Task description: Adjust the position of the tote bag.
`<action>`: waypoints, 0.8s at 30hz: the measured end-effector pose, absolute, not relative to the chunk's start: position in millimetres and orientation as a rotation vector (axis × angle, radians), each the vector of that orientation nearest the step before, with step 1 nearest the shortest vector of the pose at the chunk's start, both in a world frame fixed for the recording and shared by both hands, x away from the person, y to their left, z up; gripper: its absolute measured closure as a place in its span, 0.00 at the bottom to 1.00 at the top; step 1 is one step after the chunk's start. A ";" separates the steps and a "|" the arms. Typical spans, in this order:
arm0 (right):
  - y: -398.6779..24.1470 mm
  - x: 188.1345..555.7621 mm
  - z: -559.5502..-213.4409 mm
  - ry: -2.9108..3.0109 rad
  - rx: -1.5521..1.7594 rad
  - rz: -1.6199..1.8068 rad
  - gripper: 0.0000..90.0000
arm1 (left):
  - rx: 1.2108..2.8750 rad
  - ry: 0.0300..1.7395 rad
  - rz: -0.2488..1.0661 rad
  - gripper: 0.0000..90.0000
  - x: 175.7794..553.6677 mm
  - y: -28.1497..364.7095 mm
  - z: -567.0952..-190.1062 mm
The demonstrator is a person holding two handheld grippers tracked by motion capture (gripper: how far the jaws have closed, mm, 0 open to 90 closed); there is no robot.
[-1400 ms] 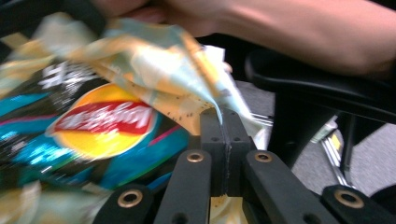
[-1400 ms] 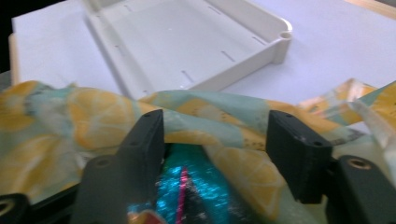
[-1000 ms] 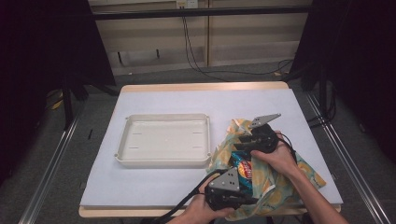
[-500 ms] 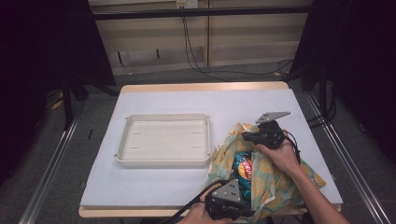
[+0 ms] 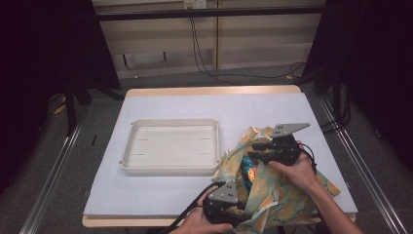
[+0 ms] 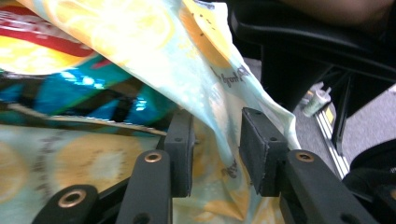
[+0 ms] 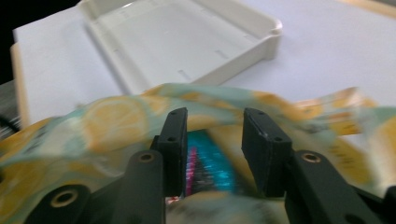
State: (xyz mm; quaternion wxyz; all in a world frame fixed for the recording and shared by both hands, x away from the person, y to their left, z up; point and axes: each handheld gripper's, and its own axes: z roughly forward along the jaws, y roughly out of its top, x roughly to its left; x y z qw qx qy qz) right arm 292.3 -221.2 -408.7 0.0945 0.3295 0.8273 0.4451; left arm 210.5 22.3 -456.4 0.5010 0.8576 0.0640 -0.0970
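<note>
- Lying crumpled at the near right corner of the white worktop (image 5: pixel 160 105), a lemon-print cloth bag (image 5: pixel 287 204) is seen in the high view, with a blue and red snack packet (image 5: pixel 249 171) showing through its opening.
- The cream tray (image 5: pixel 170 146) is set just left of the bag, its near right corner close beside the cloth.
- The left gripper (image 5: pixel 233 199) is held at the near edge of the bag, and the right gripper (image 5: pixel 254 151) at the bag's far side, beside the opening.
- In the left gripper view, a fold of the bag (image 6: pixel 219 84) is seen hanging between the fingers (image 6: pixel 180 149), which stand narrowly apart; the cloth lies against the left finger, but no pinch is made. The jaws have just been opening.
- The packet (image 6: pixel 70 93) is seen lying inside the bag, just beyond those fingers.
- In the right gripper view, the fingers (image 7: pixel 175 140) are parted a little over the bag's rim (image 7: pixel 116 121), with the packet (image 7: pixel 210 163) visible in the gap and nothing pressed. These jaws have also just been opening.
- The tray (image 7: pixel 187 42) is seen beyond the bag.
</note>
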 end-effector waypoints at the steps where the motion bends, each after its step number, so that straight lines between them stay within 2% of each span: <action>1: -216.7 290.6 -410.3 2.479 0.953 1.312 0.65 | 2.068 0.161 -0.233 0.74 212.5 24.1 -456.4; 6: -203.2 295.7 -422.6 2.572 0.943 1.236 0.54 | 2.080 0.181 -0.246 0.75 216.3 23.3 -463.0; 15: -195.6 302.3 -435.8 2.644 0.962 1.116 0.40 | 2.102 0.229 -0.195 0.64 220.9 23.9 -467.1; 17: -193.9 302.6 -437.0 2.651 0.948 1.084 0.47 | 2.110 0.243 -0.185 0.61 223.0 26.2 -468.5; 21: -194.3 301.4 -434.1 2.673 0.931 1.078 0.75 | 2.098 0.282 -0.160 0.55 227.2 29.9 -470.2; 24: -200.3 299.2 -429.2 2.657 0.938 1.107 0.90 | 2.093 0.303 -0.145 0.51 230.5 32.4 -469.1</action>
